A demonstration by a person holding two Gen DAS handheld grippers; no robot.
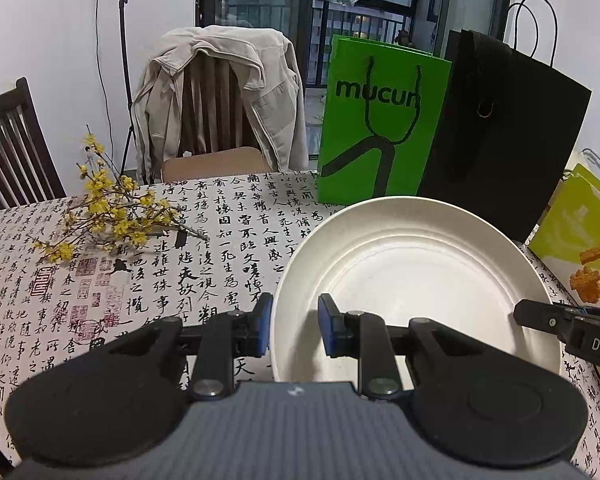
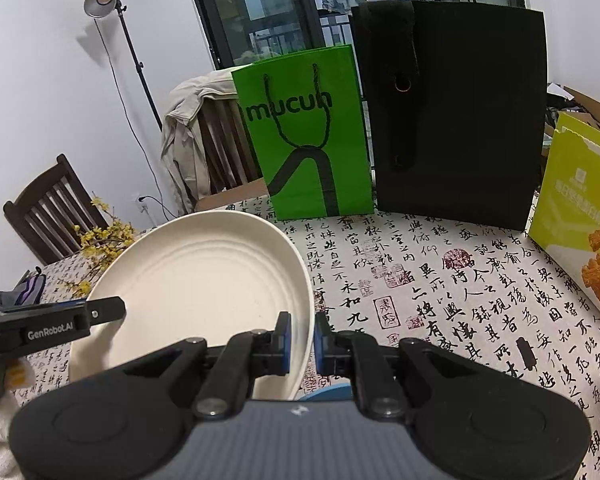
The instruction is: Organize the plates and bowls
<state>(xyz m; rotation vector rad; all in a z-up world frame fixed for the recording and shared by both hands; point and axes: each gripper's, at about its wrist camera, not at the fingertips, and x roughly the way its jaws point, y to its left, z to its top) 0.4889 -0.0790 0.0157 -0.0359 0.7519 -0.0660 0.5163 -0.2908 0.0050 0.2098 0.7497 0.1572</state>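
A large white plate (image 1: 420,272) (image 2: 196,276) with ringed ridges hangs over the calligraphy tablecloth (image 1: 204,248), held from both sides. My left gripper (image 1: 296,312) is shut on the plate's left rim, one blue pad inside it and one outside. My right gripper (image 2: 301,332) is shut on the opposite rim in the same way. Each gripper shows in the other's view: the right gripper's fingertip (image 1: 540,318) lies at the plate's right edge, and the left gripper's fingertip (image 2: 108,310) lies on its left edge.
A green paper bag (image 1: 380,128) and a black bag (image 1: 508,140) stand at the table's far edge, with a yellow-green snack box (image 2: 572,200) to the right. Yellow flower sprigs (image 1: 112,208) lie at the left. Behind stand chairs, one with a draped jacket (image 1: 220,92). A blue item (image 2: 332,391) peeks out below the plate.
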